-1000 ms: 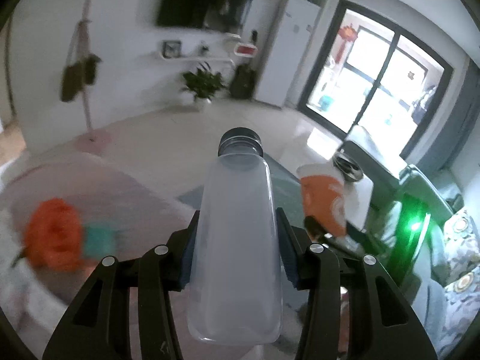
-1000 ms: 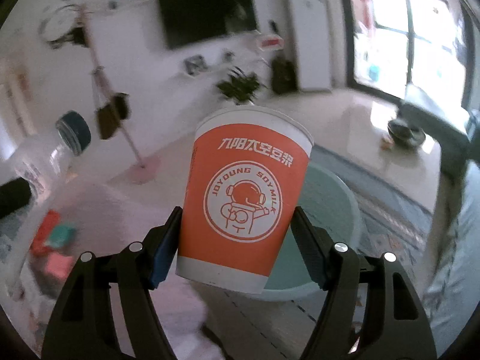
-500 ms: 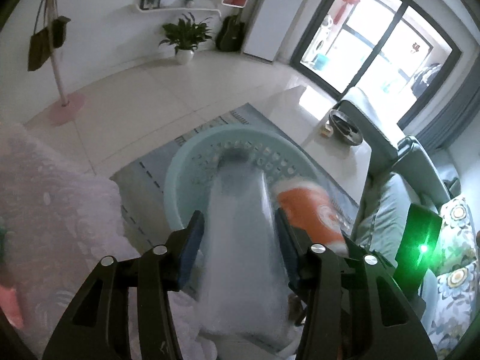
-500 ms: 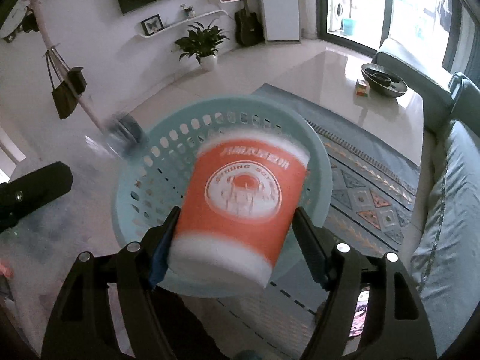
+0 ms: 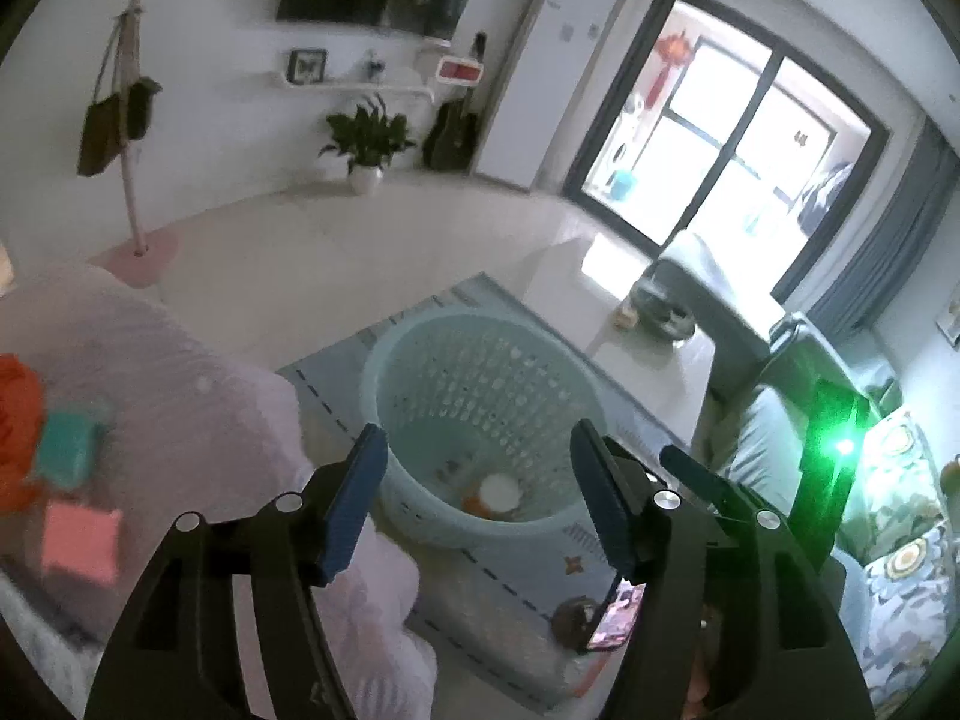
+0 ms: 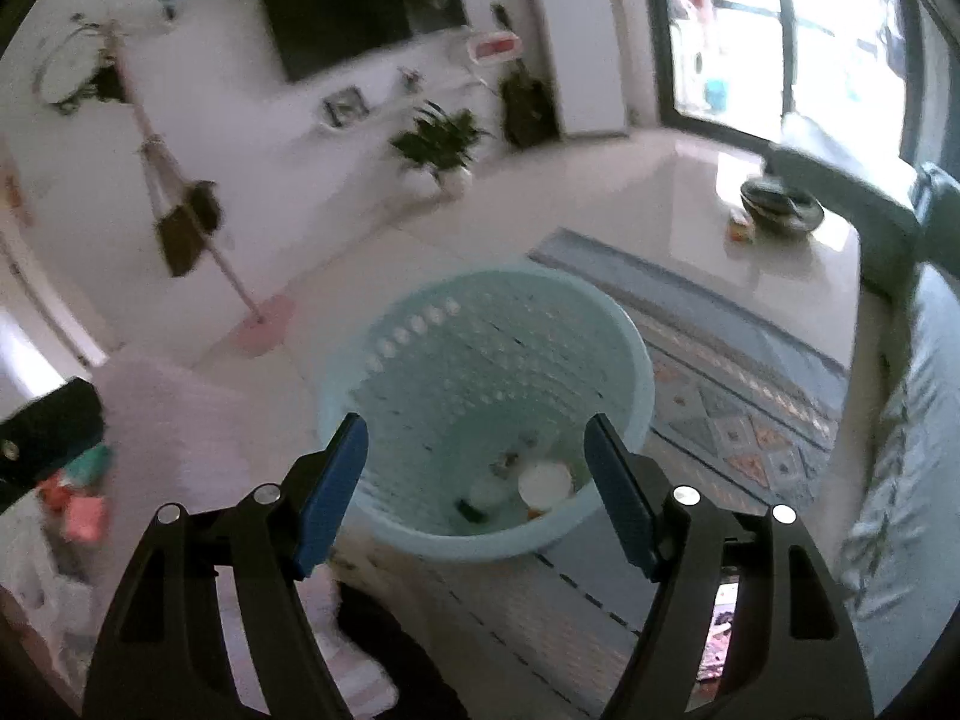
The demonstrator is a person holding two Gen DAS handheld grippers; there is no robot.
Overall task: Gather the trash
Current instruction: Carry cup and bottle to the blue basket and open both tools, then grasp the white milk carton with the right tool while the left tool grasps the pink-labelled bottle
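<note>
Cup [image 6: 545,483] lies at the bottom of the basket [image 6: 636,360] beside the bottle [image 6: 487,492] — drop done. Left gripper [image 5: 480,501] has just been opening, right gripper [image 6: 477,495] spread, both empty. We lift clear of the rim before turning for remaining trash.

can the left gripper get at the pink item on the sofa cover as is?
Probably yes. The left gripper is open and empty, and the pink item lies uncovered on the cover, just left of it.
</note>
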